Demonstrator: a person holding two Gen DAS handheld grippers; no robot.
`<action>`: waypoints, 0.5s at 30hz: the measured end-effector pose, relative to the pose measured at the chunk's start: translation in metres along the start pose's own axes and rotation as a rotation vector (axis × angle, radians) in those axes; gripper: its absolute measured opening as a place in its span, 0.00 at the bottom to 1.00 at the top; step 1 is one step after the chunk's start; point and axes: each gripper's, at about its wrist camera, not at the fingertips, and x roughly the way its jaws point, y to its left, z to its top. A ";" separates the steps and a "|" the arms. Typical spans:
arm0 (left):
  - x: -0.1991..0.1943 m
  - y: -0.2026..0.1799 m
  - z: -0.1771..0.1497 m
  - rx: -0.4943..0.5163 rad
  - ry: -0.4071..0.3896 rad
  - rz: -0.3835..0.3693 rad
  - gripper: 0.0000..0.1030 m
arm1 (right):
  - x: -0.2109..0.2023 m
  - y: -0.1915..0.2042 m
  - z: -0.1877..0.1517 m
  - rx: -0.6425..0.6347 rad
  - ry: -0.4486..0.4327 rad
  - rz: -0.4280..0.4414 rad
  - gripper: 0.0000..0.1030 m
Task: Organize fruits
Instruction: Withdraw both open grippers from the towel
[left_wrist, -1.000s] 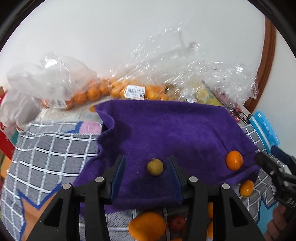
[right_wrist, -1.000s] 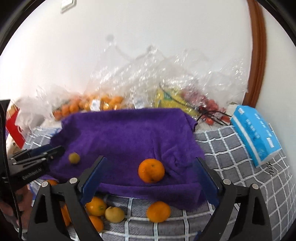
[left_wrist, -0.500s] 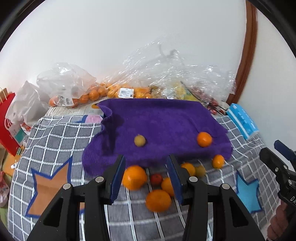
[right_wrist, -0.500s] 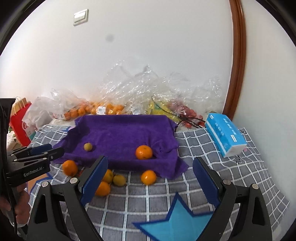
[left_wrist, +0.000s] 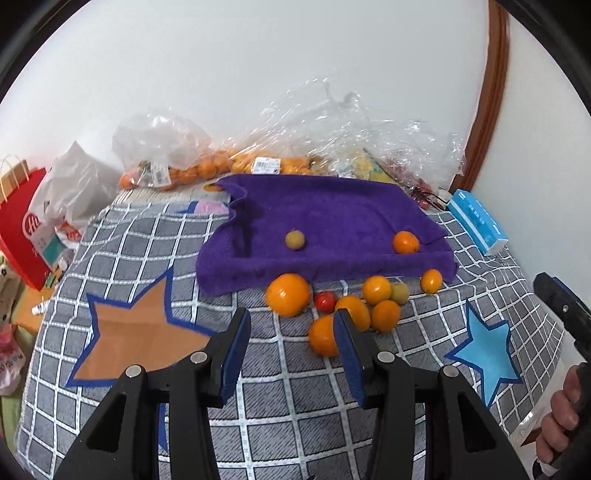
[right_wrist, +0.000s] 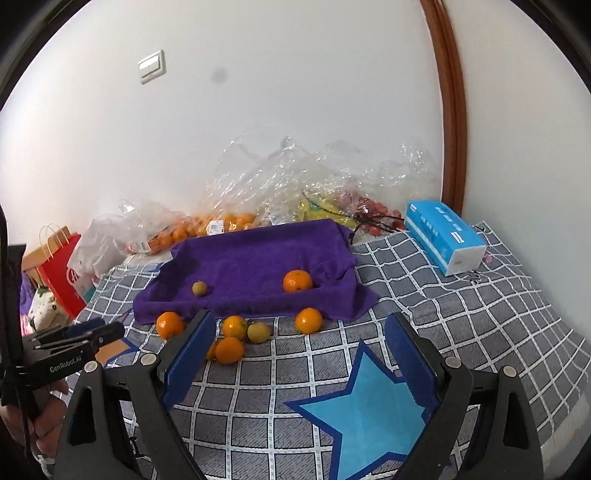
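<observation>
A purple towel (left_wrist: 332, 221) (right_wrist: 251, 266) lies on the checked cloth. A small green-yellow fruit (left_wrist: 294, 240) (right_wrist: 199, 288) and an orange (left_wrist: 405, 242) (right_wrist: 297, 281) rest on it. Several loose oranges lie in front of its edge, among them a big one (left_wrist: 288, 294) and a small red fruit (left_wrist: 325, 301). My left gripper (left_wrist: 291, 345) is open and empty, just short of the loose fruit. My right gripper (right_wrist: 299, 354) is open wide and empty above a blue star patch.
Bags of oranges (left_wrist: 207, 168) and crumpled clear plastic (right_wrist: 314, 177) line the wall behind the towel. A blue tissue pack (right_wrist: 445, 236) lies at the right. A red paper bag (left_wrist: 22, 229) stands at the left edge. An orange star patch (left_wrist: 136, 332) lies at the near left.
Both grippers have pulled back and up from the towel, so the fruit looks smaller and farther. The loose oranges in front of the towel have come into view. Both stay open.
</observation>
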 end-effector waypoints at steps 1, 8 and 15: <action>0.002 0.003 -0.001 -0.006 0.005 0.001 0.43 | 0.001 -0.002 -0.001 0.004 -0.001 -0.006 0.90; 0.021 0.013 -0.007 -0.044 0.045 -0.013 0.44 | 0.035 -0.011 -0.004 0.015 0.111 -0.038 0.79; 0.045 0.019 -0.005 -0.062 0.074 -0.018 0.47 | 0.077 -0.005 -0.010 -0.026 0.203 -0.077 0.71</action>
